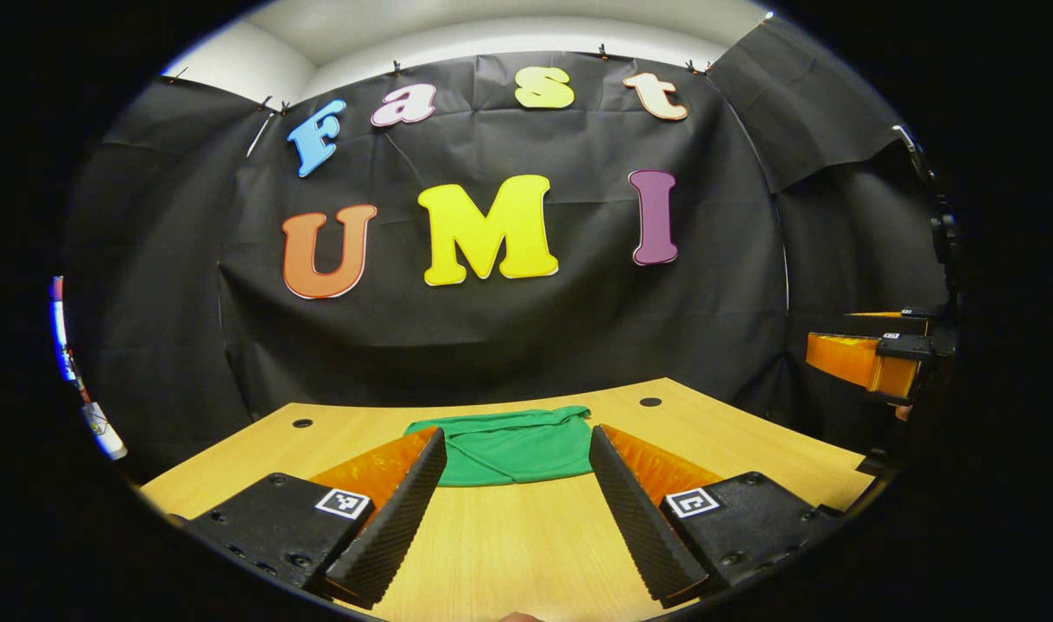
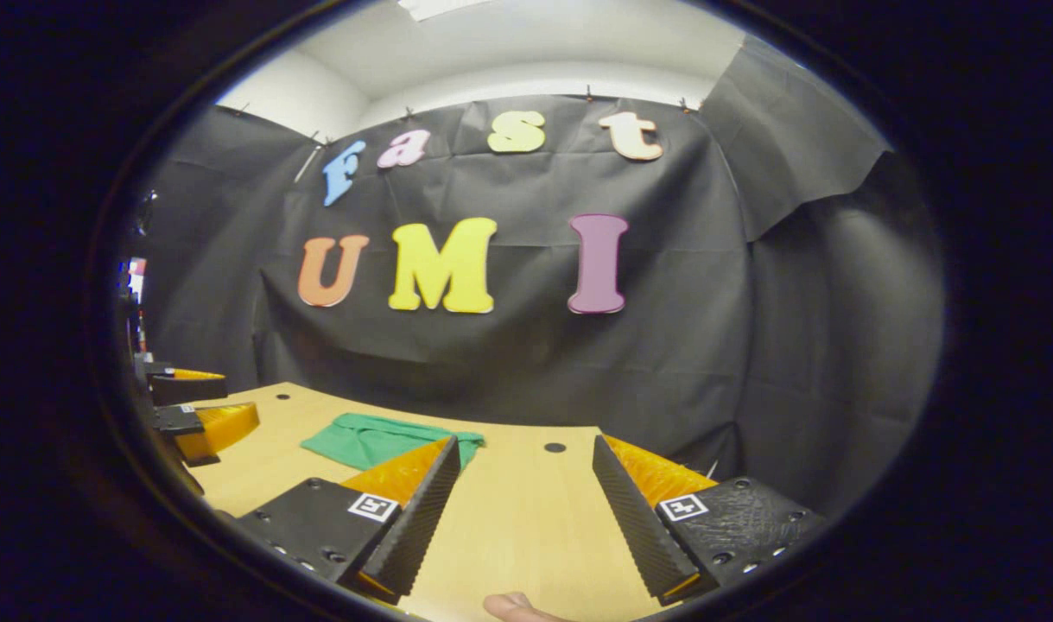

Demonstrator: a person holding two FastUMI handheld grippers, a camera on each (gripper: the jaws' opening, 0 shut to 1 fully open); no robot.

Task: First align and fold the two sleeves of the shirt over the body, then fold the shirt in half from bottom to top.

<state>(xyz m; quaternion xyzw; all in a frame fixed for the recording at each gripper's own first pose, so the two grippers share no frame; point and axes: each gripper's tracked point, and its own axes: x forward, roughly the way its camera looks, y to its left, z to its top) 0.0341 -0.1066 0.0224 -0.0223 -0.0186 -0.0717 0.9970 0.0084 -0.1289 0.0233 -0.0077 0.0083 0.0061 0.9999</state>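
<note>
A green shirt lies folded into a compact rectangle near the far edge of the wooden table. My left gripper stands open above the table, its fingers framing the shirt from the near side without touching it. In the right gripper view the shirt lies ahead to the left, partly behind the left finger. My right gripper is open over bare wood with nothing between its fingers. The right gripper appears at the right edge of the left gripper view, and the left gripper at the left edge of the right gripper view.
Small round holes dot the table near its far edge, with another hole at the left. The black cloth wall hangs close behind the table. A fingertip peeks in at the bottom of the right gripper view.
</note>
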